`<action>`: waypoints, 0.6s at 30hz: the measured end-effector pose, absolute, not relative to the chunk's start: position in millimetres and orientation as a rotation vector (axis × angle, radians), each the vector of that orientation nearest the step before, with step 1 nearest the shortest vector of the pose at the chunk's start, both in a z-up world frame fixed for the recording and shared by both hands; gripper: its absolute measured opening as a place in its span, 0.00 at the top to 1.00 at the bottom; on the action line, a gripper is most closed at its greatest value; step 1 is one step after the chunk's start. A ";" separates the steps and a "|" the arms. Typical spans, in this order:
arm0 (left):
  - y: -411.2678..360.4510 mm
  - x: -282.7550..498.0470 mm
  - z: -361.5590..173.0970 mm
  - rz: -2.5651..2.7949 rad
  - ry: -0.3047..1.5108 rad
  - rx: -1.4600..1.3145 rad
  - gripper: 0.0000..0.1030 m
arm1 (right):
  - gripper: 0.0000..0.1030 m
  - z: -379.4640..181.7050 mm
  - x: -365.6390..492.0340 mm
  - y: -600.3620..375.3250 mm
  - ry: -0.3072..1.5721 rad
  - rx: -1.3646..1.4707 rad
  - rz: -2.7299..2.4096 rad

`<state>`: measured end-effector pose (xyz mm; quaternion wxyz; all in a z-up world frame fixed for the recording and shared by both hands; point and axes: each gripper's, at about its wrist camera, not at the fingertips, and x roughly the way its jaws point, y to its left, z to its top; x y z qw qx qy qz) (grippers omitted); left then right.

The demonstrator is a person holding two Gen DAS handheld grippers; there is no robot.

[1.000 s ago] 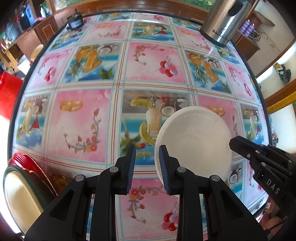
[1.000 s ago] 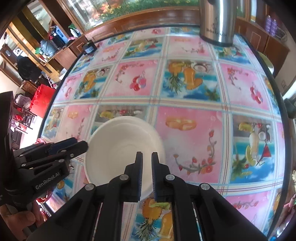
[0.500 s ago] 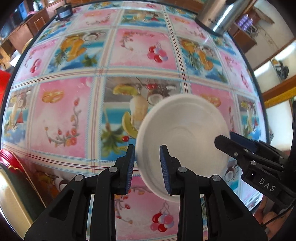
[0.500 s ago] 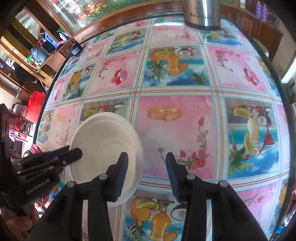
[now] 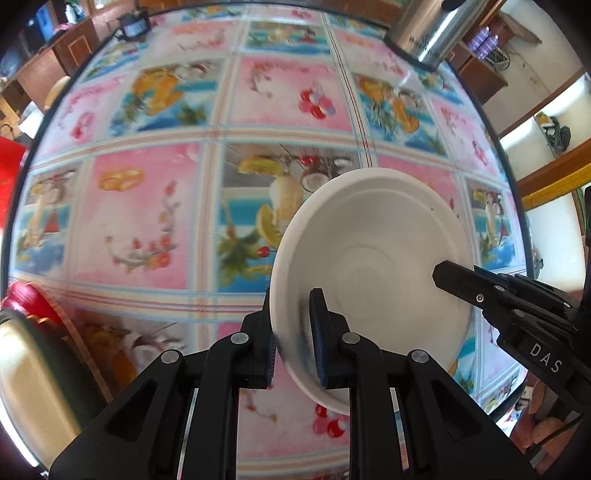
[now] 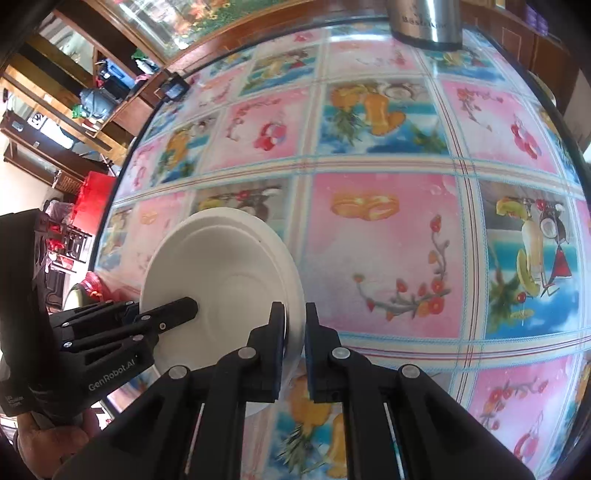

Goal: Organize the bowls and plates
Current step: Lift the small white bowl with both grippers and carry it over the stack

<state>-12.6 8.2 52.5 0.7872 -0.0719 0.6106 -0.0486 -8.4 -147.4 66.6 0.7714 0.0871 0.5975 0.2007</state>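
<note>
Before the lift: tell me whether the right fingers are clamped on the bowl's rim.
Yes: in the right wrist view the right gripper has its fingers closed on the white bowl's rim.

Matt white bowl, perhaps plastic

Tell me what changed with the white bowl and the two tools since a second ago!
Both tools took hold of the white bowl. The left tool slid over and shut on its rim; before, the rim sat beside it. The right tool opened, shifted to the bowl's right edge, and shut on that rim. The steel container and the plates at the table edge stayed put.
</note>
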 end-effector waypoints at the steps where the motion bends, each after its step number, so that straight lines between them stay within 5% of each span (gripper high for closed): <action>1: 12.3 -17.4 57.4 -0.100 1.306 -0.160 0.85 | 0.92 71.1 -10.1 -144.0 1.289 0.187 0.444; 18: 109.2 -99.5 118.9 0.064 1.194 -0.270 0.85 | 0.92 125.7 -46.8 -42.4 1.223 0.060 0.652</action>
